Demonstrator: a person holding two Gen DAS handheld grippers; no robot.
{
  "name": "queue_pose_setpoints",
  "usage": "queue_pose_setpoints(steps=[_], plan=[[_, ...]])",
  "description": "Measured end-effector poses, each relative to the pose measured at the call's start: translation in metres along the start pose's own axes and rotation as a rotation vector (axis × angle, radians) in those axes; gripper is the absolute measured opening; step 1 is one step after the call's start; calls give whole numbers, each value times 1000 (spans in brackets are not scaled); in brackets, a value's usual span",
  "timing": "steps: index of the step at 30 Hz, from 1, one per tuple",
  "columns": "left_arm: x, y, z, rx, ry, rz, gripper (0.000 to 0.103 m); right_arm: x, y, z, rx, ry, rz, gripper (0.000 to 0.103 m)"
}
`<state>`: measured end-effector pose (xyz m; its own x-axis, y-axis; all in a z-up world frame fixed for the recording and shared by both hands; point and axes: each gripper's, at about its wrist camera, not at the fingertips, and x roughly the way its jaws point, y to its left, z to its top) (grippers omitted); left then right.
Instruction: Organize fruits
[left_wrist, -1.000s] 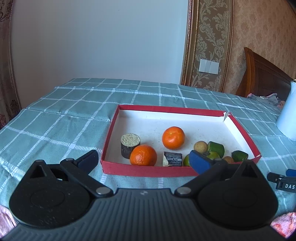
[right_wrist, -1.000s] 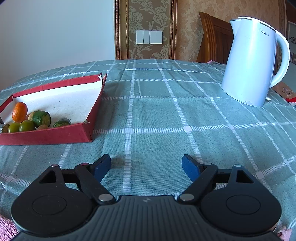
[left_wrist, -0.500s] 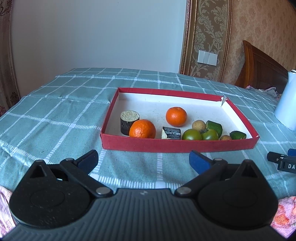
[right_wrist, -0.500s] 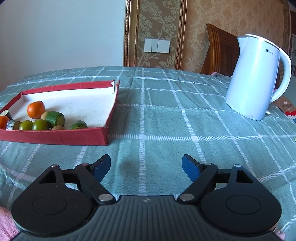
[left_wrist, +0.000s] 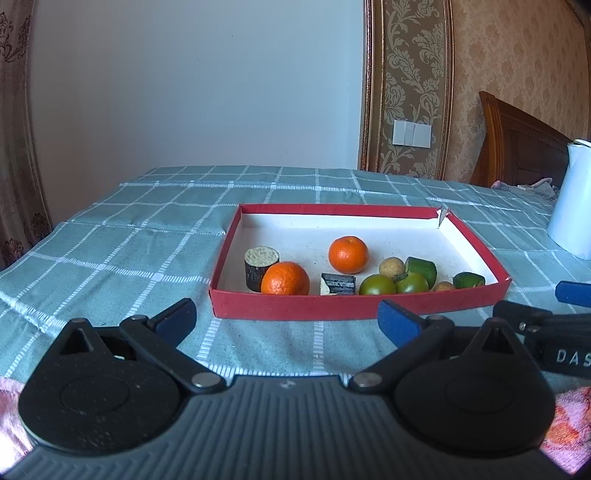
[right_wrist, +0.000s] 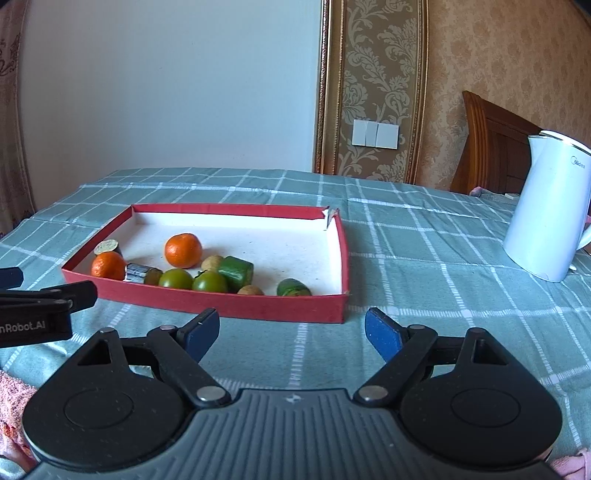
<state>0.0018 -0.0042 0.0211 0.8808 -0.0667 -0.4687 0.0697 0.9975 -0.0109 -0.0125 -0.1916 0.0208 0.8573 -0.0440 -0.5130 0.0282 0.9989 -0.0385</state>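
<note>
A red tray (left_wrist: 332, 308) with a white floor sits on the checked tablecloth. Near its front wall lie two oranges (left_wrist: 285, 278) (left_wrist: 348, 254), two green tomatoes (left_wrist: 376, 285), a longan (left_wrist: 392, 266), green cucumber pieces (left_wrist: 421, 267) and dark sugar-cane chunks (left_wrist: 260, 267). My left gripper (left_wrist: 285, 312) is open and empty just short of the tray's front wall. My right gripper (right_wrist: 291, 319) stands apart from the tray (right_wrist: 221, 304), its jaws opening with nothing between them. Each gripper shows at the edge of the other's view.
A white kettle (right_wrist: 546, 206) stands on the table to the right of the tray. A wooden chair back (right_wrist: 487, 147) rises behind it. The wall and a light switch (right_wrist: 375, 134) lie beyond the far table edge. Pink cloth shows at the frame corners.
My left gripper has drawn back a little from the tray. My right gripper has swung left and risen, so the tray now lies ahead of it and the kettle sits far right.
</note>
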Motion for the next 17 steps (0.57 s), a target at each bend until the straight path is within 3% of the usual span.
queue_pose_setpoints(steps=[10,17], plan=[[2,3,-4,-2,12,69,103,-2,32,-6,-26,-8,34,86],[5,6,-7,-25,28,54,103,-4,30,-10,-1,-14,37,86]])
